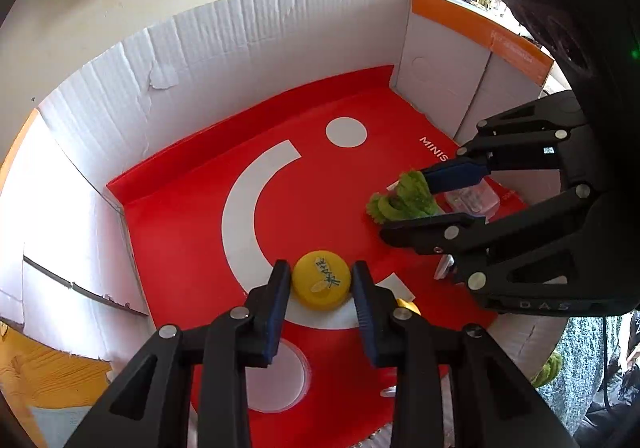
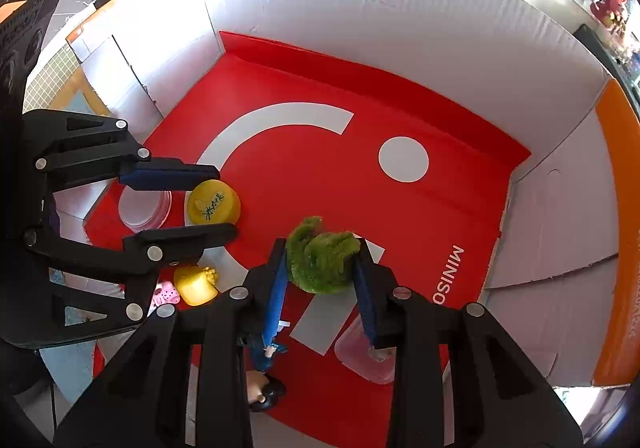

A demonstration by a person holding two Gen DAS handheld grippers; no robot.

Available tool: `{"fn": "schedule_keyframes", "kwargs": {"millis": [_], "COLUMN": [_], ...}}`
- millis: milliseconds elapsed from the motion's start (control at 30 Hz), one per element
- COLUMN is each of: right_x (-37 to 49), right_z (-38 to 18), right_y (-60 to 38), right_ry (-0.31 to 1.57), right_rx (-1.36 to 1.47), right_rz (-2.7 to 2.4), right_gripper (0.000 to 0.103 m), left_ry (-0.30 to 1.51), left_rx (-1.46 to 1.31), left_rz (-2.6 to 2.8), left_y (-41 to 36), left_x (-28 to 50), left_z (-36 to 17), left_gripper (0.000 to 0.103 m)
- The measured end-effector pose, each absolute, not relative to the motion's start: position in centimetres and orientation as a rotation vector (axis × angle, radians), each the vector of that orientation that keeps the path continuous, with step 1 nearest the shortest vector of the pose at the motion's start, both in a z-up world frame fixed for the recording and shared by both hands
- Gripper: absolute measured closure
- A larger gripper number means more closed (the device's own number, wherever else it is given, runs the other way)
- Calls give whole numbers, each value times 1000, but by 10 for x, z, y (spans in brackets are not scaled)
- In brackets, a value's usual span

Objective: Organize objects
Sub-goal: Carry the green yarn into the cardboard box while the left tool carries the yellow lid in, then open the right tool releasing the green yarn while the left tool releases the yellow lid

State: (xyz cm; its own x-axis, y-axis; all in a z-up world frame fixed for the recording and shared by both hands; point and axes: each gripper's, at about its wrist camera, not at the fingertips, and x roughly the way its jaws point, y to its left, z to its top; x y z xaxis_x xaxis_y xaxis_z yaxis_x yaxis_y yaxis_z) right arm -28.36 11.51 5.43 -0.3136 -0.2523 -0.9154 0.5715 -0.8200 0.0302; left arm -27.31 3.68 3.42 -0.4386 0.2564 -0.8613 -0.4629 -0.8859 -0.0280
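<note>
Left tongs (image 1: pixel 320 284): arms set narrowly on either side of a yellow cap (image 1: pixel 321 285), pads at its sides; firm contact cannot be told. Right tongs (image 2: pixel 323 264): closed around a green fuzzy toy (image 2: pixel 322 256), which appears lifted off the floor of the cardboard box (image 2: pixel 360 8). The box floor is lined with a red bag (image 2: pixel 360 96). Near the box's front edge lie a yellow toy (image 2: pixel 196 284), a pink toy (image 2: pixel 166 294), a small doll (image 2: pixel 264 388), and two clear lidded containers (image 2: pixel 142 208), (image 2: pixel 360 356). Judged progress: early; both containers look empty, and the loose items remain unsorted.
</note>
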Motion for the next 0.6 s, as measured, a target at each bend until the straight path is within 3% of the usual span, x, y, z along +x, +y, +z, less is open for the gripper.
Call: {"fn": "schedule_keyframes", "kwargs": {"millis": [67,133,600], "right_x": [-284,-283,-277], "right_z": [55,55,64], "right_y": [116,118,137], "right_ry": [413,411,410], "right_rx": [1424,1424,1424], "right_rz": [-2158,-2157,-2175], "right_gripper": [71,57,56], "left_ry": [303,306,283], "left_rx": [-1343,-1341,-1343], "left_rz": [2337,2337,2338], "left_y": [37,39,37], "left_x": [-272,-271,-271], "left_z": [35,35,37], "left_gripper": [69,68,63]}}
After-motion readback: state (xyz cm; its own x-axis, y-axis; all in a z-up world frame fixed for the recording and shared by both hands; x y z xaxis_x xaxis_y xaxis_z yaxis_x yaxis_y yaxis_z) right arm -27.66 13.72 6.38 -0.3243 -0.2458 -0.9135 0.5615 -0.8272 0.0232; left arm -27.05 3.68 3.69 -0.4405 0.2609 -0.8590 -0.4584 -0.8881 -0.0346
